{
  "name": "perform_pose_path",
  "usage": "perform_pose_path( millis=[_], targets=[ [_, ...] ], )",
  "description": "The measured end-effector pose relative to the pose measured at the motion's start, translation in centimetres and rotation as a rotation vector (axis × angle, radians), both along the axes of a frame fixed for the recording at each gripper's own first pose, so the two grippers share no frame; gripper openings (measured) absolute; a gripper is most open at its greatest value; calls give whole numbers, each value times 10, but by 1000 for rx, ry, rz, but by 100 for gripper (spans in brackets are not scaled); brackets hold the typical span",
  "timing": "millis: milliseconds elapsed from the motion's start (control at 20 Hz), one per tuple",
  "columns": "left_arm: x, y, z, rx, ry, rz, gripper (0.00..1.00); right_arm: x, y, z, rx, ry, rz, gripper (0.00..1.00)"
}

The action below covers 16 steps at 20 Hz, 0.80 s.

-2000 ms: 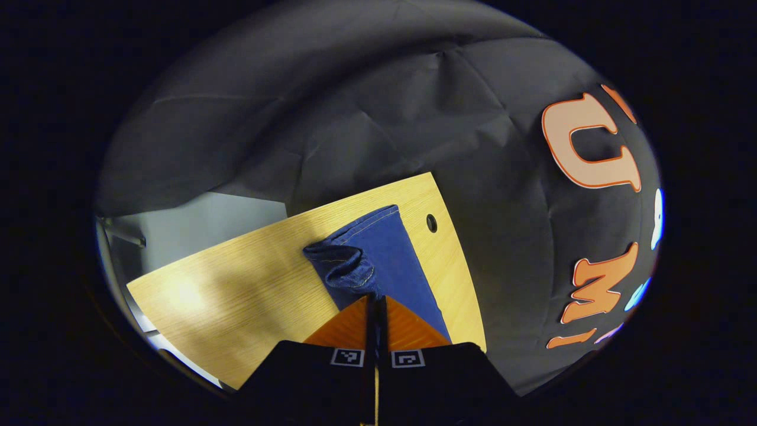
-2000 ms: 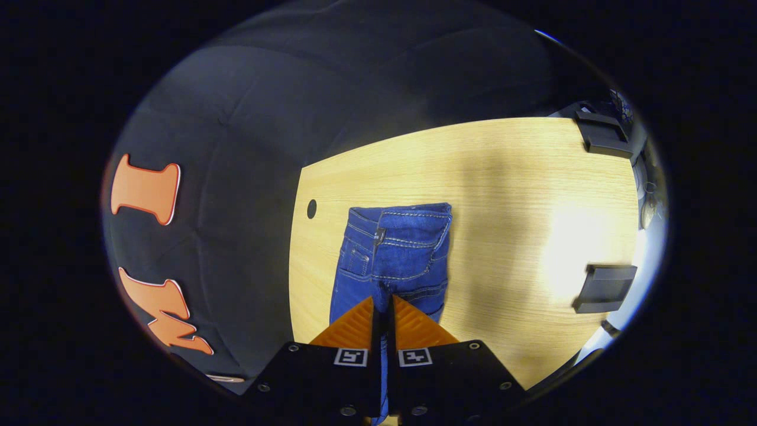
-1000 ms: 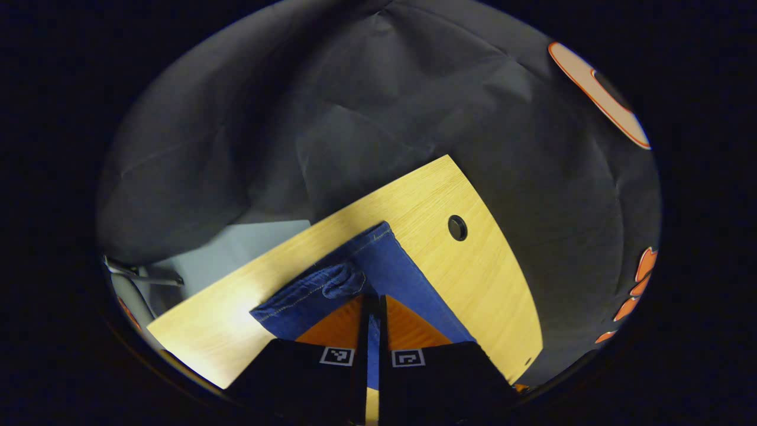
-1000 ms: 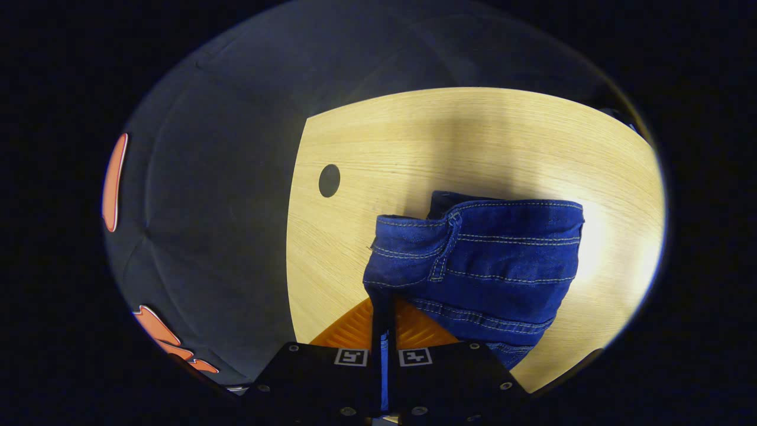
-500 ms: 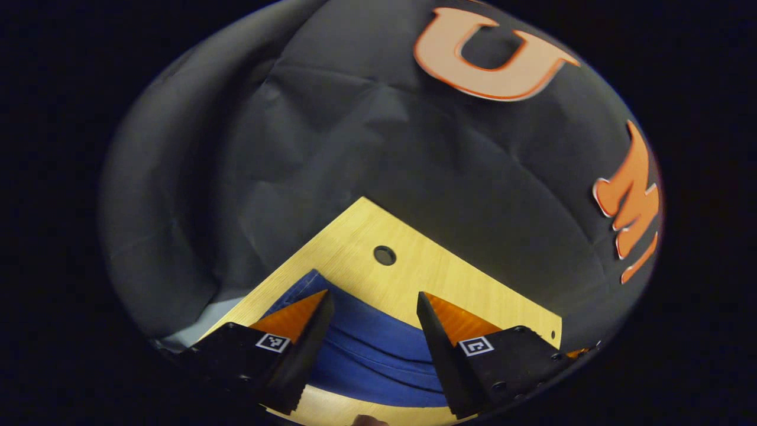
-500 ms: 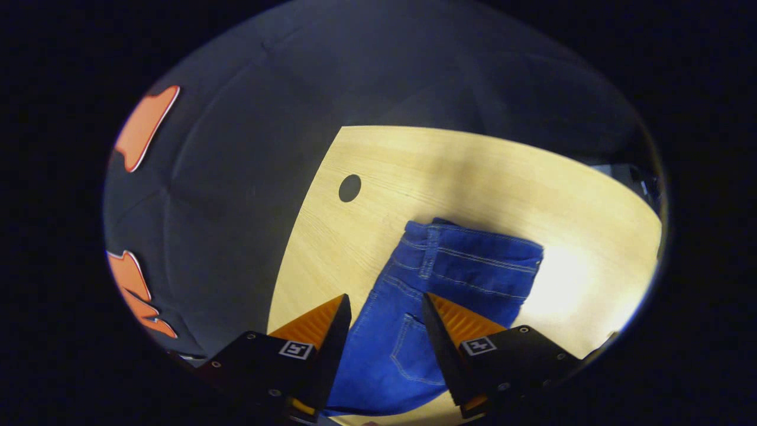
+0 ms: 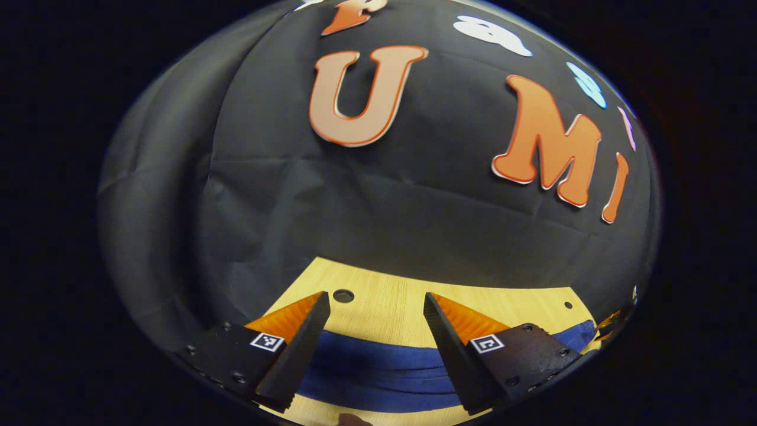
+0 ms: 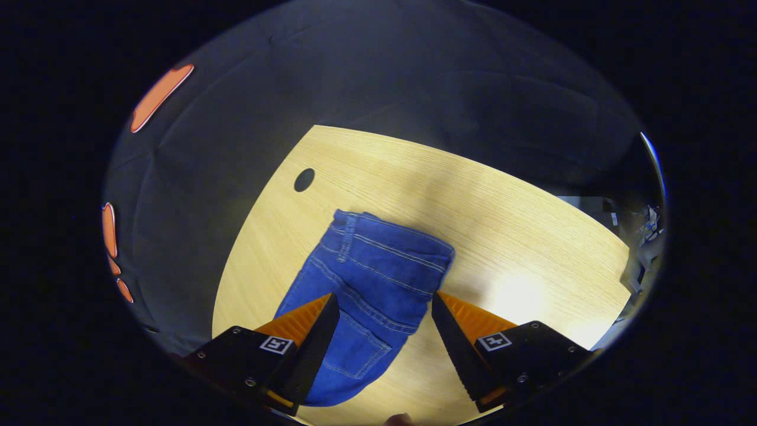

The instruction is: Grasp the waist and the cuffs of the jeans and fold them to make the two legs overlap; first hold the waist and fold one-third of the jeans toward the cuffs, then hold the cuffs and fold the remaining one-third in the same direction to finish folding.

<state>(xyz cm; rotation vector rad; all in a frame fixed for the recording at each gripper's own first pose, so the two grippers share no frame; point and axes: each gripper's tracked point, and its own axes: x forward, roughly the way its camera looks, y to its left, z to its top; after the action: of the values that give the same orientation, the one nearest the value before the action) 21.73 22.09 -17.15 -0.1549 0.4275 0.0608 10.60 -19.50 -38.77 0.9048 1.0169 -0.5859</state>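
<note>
The blue jeans (image 8: 366, 284) lie flat on the wooden table (image 8: 502, 213) with the legs overlapped. In the right gripper view the waistband points away and a back pocket faces up. My right gripper (image 8: 381, 331) hangs open above the seat of the jeans, its fingers apart and nothing between them. In the left gripper view a band of blue jeans (image 7: 378, 373) runs across the table (image 7: 384, 307) under my left gripper (image 7: 372, 349), which is open and holds nothing.
A round cable hole (image 8: 304, 179) lies in the table near the waistband, and the same hole (image 7: 343, 295) sits by the far edge in the left gripper view. The black cloth wall (image 7: 378, 207) rises right behind the table. Dark equipment (image 8: 641, 236) stands past the table's right end.
Both grippers were shut on the jeans and have let go and opened after laying one leg over the other. They have since lifted, the left one tilting up toward the wall.
</note>
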Motion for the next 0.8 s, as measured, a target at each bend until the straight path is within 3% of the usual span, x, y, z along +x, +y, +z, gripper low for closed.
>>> perform_pose_path(
  millis=[250, 650, 700, 800],
  targets=[
    [-25, -35, 35, 120, -87, -36, 98, 1, -3, -18, 17, -3, -24, 98],
    [-50, -69, 33, 160, -99, -43, 97, 10, -4, -38, -1, 12, -22, 98],
    [-52, -73, 34, 158, -109, -50, 96, 6, -8, -39, -14, 15, -20, 95],
    [-59, -73, 30, 187, -104, -42, 96, 10, -7, -41, -6, 20, -22, 71]
  ],
)
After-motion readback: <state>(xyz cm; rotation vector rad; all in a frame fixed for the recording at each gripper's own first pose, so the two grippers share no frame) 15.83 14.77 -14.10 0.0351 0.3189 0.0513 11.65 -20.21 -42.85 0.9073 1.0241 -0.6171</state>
